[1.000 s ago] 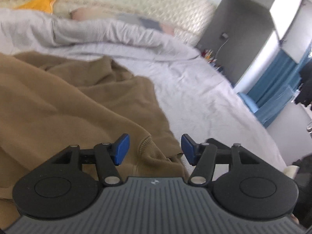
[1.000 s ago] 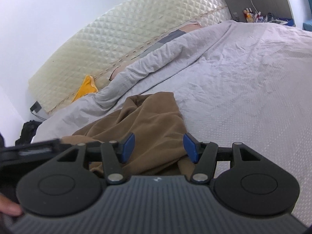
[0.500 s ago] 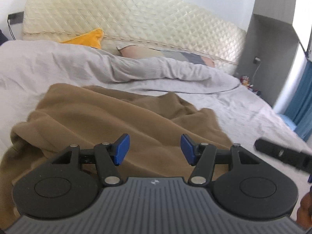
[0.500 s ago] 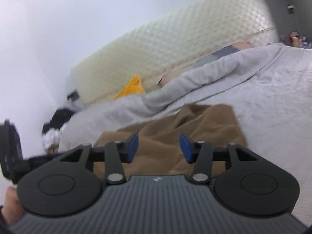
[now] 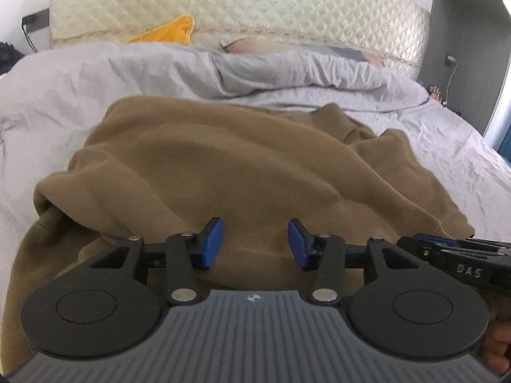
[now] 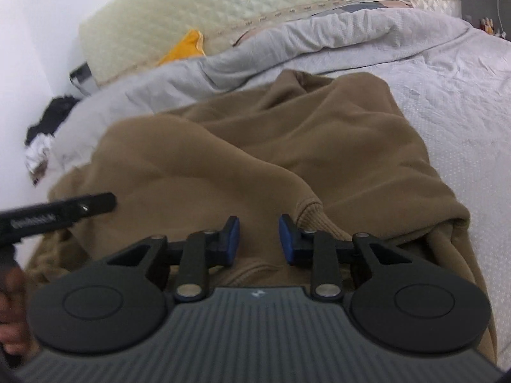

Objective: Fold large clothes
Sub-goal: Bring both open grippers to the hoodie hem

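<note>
1. My left gripper (image 5: 255, 242): jaws spread wide, blue pads (image 5: 210, 242) well apart, nothing between them. It hovers over the near part of the brown sweatshirt (image 5: 242, 166); can't tell whether the pads touch the cloth.
2. My right gripper (image 6: 258, 239): jaws parted, gap a bit narrower than on the left, nothing clamped. A ribbed cuff (image 6: 311, 212) of the sweatshirt sits just beyond its right-side pad (image 6: 287, 239); contact unclear.
3. Sweatshirt is crumpled on the grey bedsheet (image 5: 463, 146), roughly mid-bed, with loose folds and ridges across it. In the right wrist view it runs from under the gripper toward the head of the bed (image 6: 303, 134).
4. Left wrist view: the right gripper's black body, with letters "DAS" printed on it, pokes in at the right edge (image 5: 460, 255), just off the sweatshirt's right hem. Fingers of the holding hand show at the bottom right corner, blurred.
5. Right wrist view: the left gripper shows as a black bar at the left edge (image 6: 57, 215), over the sweatshirt's left side. Blurred.
6. Behind the sweatshirt: a bunched grey duvet (image 5: 287, 70) across the bed, a quilted cream headboard (image 5: 255, 3), a yellow pillow (image 5: 169, 32) against it.
7. A dark heap of cloth (image 6: 51, 118) lies off the bed's left side in the right wrist view; too blurred to identify.
</note>
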`<state>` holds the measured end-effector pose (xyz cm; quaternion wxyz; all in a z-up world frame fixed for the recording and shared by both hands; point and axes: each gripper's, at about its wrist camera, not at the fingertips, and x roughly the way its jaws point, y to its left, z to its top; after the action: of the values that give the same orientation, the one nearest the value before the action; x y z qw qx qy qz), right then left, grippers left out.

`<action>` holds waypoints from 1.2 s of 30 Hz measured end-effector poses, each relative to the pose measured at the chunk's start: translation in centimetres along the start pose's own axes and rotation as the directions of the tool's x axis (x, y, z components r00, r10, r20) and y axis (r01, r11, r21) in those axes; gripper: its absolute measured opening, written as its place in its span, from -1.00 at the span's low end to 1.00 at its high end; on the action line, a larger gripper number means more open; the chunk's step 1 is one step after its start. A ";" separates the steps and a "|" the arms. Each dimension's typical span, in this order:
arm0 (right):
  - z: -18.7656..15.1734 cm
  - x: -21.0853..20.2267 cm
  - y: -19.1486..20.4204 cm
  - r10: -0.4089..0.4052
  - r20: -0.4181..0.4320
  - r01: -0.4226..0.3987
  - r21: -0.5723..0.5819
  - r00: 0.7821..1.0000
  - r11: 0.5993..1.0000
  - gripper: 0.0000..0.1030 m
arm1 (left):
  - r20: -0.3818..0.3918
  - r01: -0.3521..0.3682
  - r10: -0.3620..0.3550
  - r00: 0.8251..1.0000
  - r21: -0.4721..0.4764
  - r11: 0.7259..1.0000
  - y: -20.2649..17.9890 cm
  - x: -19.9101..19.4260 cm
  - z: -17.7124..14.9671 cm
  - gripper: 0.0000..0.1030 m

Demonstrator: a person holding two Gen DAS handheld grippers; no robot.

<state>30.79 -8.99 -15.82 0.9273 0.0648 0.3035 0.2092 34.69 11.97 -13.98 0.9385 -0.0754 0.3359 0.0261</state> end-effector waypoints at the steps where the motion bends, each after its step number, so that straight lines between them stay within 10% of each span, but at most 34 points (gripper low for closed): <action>1: -0.2 0.4 0.1 -0.005 -0.002 0.005 -0.012 1.000 1.000 -0.43 | -0.016 -0.006 0.006 1.000 -0.004 1.000 0.0 0.5 -0.1 -0.01; 15: 0.5 -0.6 0.2 0.001 0.003 -0.001 0.014 1.000 1.000 -0.41 | 0.000 -0.120 0.120 0.993 -0.022 0.993 -1.8 -0.6 -0.5 0.00; 36: -2.4 -15.0 1.3 0.017 0.087 -0.018 0.004 0.996 1.000 -0.35 | 0.072 -0.012 0.020 0.997 -0.112 0.994 -3.3 -15.5 -5.4 0.03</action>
<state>17.98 -14.22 -9.32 0.9377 0.0785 0.2625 0.2135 19.59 7.91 -7.87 0.9443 -0.1243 0.2999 0.0550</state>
